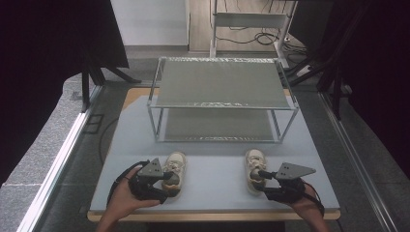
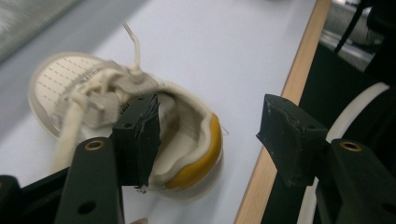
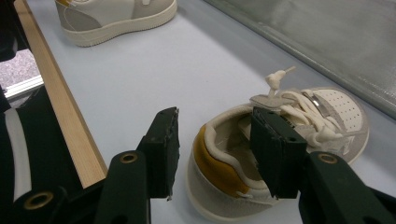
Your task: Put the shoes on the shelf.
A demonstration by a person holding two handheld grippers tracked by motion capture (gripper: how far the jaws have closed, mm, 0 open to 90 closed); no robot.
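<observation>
**Two claws, two little shoes**

On the left, the left claw (image 1: 167, 182) sits at the heel of the left shoe (image 1: 175, 167). Its jaws are wide open. One jaw is inside the shoe's opening and the other is out past the heel, so it holds nothing.

Behind the shoes stands a metal rack (image 1: 222, 99) on the table (image 1: 212, 188).

On the right, the right claw (image 1: 259, 180) is at the right shoe (image 1: 253, 166). Its jaws are half open around the heel's side wall, one inside, one outside. I cannot tell if they squeeze it.
</observation>
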